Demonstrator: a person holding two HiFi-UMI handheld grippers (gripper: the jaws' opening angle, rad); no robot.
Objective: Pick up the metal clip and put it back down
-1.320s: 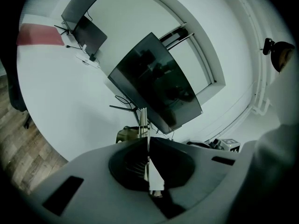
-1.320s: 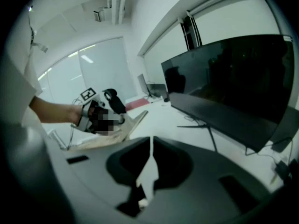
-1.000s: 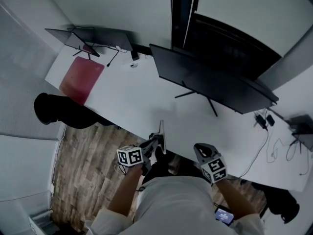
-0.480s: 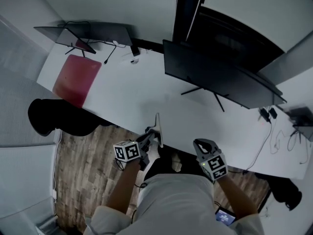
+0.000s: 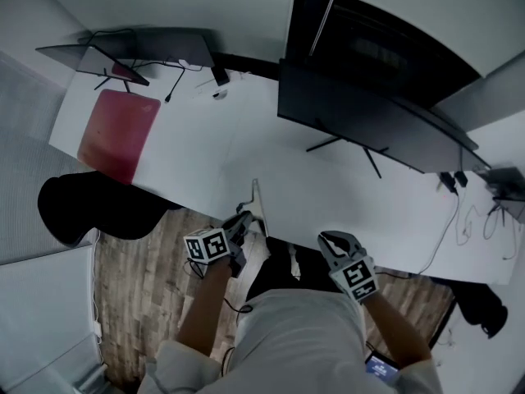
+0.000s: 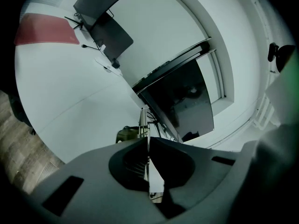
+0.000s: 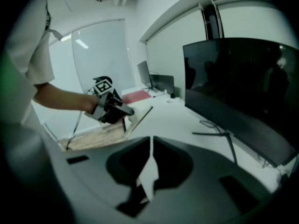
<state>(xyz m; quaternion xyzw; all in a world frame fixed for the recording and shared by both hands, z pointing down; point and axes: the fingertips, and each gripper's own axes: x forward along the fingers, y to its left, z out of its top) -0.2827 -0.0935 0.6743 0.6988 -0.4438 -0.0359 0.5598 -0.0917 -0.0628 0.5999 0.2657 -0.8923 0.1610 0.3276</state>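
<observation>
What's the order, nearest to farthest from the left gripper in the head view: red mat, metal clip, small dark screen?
1. metal clip: gripped by the left gripper itself, at the near edge of the table.
2. red mat: farther out, on the table's left end.
3. small dark screen: farthest, at the back left corner beyond the mat.

Person: pale short-sleeved shirt (image 5: 295,335) — the sleeve (image 7: 35,55) ends above the elbow, forearms bare. Left tool (image 5: 246,220): dark grey body with rounded moulded shells. Its left cube (image 5: 207,245) is white with black square markers and sits at the end nearer the shirt. A thin dark cable (image 7: 74,129) trails from this tool. Right tool (image 5: 326,238): same build — the right cube (image 5: 359,279) carries matching markers, also on the shirt side.
</observation>
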